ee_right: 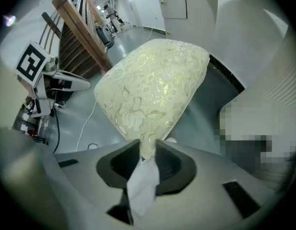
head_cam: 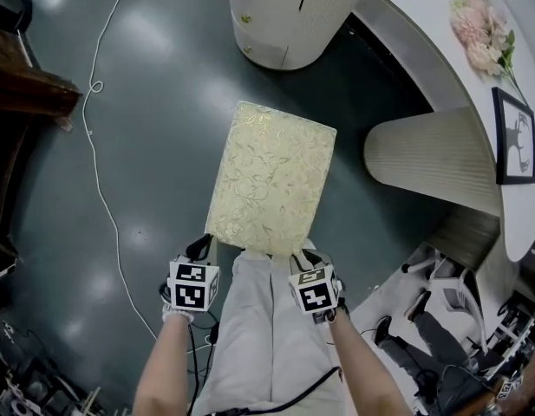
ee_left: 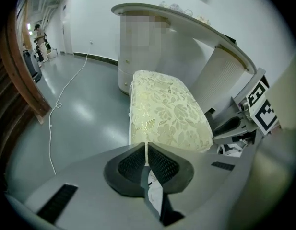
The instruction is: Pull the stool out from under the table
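The stool (head_cam: 271, 176) has a pale gold floral cushion and stands on the dark floor, out from the curved table (head_cam: 423, 42). My left gripper (head_cam: 205, 248) is at its near left corner. In the left gripper view the stool (ee_left: 164, 111) runs away from the gripper (ee_left: 147, 152), whose jaws stand almost together on a thin edge of the cushion cover. My right gripper (head_cam: 306, 254) is at the near right corner. In the right gripper view that gripper (ee_right: 148, 150) is shut on the cushion's corner fabric, where the stool (ee_right: 152, 85) comes to a point.
A ribbed table support (head_cam: 432, 159) stands right of the stool and a round white cabinet (head_cam: 284, 16) beyond it. A white cable (head_cam: 98, 146) trails over the floor at left, near dark wooden furniture (head_cam: 29, 89). Flowers (head_cam: 479, 29) and a picture frame (head_cam: 514, 137) sit on the table.
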`<state>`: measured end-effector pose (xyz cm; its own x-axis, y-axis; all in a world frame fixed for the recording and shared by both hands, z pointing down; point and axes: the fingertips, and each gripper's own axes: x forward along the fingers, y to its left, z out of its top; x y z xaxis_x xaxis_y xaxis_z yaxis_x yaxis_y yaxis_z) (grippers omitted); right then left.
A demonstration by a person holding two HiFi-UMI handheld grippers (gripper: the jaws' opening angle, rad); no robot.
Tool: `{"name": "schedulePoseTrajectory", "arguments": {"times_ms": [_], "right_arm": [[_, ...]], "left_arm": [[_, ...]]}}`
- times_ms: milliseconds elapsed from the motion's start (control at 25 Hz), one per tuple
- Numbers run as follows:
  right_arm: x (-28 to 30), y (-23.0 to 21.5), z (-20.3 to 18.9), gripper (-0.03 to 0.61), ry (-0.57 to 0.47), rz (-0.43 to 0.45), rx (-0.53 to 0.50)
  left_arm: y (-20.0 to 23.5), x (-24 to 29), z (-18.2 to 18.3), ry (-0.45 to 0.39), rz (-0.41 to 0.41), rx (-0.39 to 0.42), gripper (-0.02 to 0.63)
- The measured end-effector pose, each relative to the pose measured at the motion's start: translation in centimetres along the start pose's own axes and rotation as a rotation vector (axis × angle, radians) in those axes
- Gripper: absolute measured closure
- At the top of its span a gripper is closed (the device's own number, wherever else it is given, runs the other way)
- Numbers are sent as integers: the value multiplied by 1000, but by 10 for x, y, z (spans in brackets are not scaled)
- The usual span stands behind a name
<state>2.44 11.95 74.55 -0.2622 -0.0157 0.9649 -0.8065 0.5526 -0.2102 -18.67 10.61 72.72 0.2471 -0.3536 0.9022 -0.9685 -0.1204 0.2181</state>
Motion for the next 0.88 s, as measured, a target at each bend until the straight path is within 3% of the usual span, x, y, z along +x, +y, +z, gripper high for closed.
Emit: {"name": "schedulePoseTrajectory", "arguments": {"times_ms": [40, 80, 360, 520, 880], "right_arm": [[-8, -4, 5, 523, -18, -13, -5], [-16, -5, 11, 534, -35, -18, -12], [-92, -4, 84, 534, -204, -9, -66], [-139, 2, 124, 534, -326, 34, -65], [-255, 18, 197, 535, -534, 15, -117]], "left_arm": [[-4, -5, 6, -11, -3, 5, 586], [-8, -10, 12, -20, -9, 13, 591], [-31, -58, 62, -75, -23, 54, 597], [-46, -99, 107, -150, -53, 73, 597], [-73, -199, 207, -355, -99, 164, 597]]}}
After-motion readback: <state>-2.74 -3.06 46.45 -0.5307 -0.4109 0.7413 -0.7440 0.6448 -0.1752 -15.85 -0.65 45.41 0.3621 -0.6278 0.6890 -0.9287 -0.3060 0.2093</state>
